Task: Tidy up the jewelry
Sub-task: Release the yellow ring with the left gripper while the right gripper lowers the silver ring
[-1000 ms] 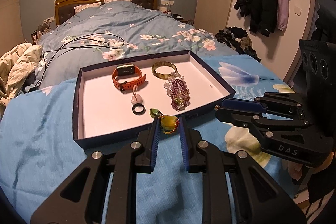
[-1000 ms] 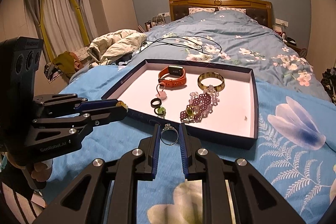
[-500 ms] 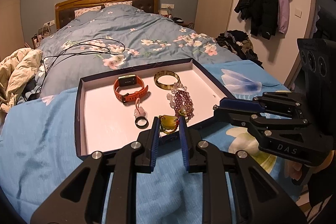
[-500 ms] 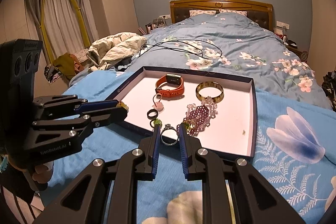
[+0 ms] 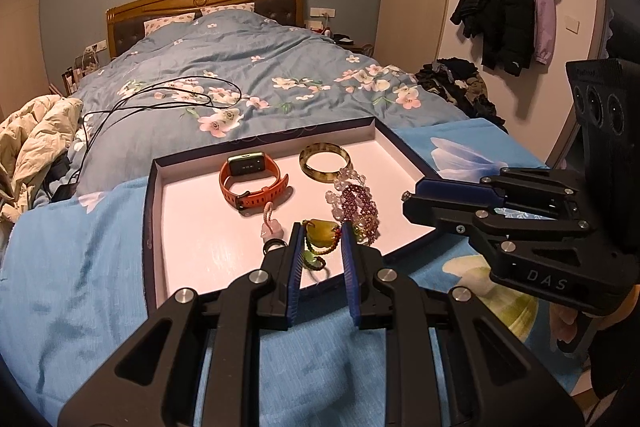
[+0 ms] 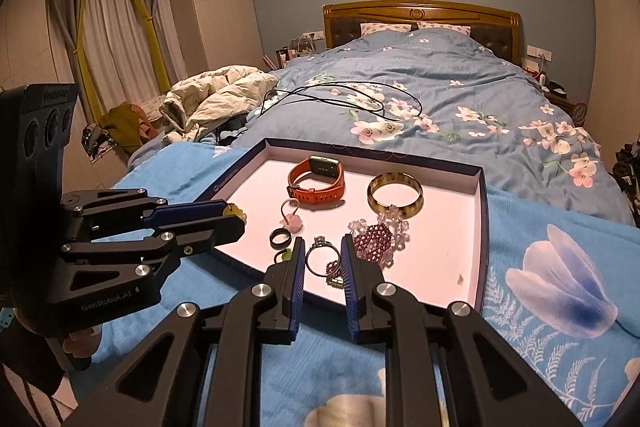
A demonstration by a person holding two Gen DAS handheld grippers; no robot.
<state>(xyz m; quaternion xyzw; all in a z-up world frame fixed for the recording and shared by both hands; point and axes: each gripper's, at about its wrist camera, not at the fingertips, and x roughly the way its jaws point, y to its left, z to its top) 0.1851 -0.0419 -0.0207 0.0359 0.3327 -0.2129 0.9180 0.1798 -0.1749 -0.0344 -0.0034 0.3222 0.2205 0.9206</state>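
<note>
Left tool (image 5: 320,239) pinches a yellow pendant (image 5: 323,231); right tool (image 6: 322,259) pinches a silver ring (image 6: 319,259), both at the tray's (image 6: 478,227) 6 o'clock edge.

Warm dim indoor light, sharp focus, fisheye bending, dark corners

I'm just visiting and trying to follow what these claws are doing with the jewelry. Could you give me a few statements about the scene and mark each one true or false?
1. The left claw grips a yellow pendant. True.
2. The right claw is empty. False: it is closed on a silver ring.
3. An orange watch lies in the tray. True.
4. The tray sits on a wooden desk. False: it rests on a blue blanket on the bed.
5. The green bangle lies outside the tray. False: it is inside, beside the watch.
</note>
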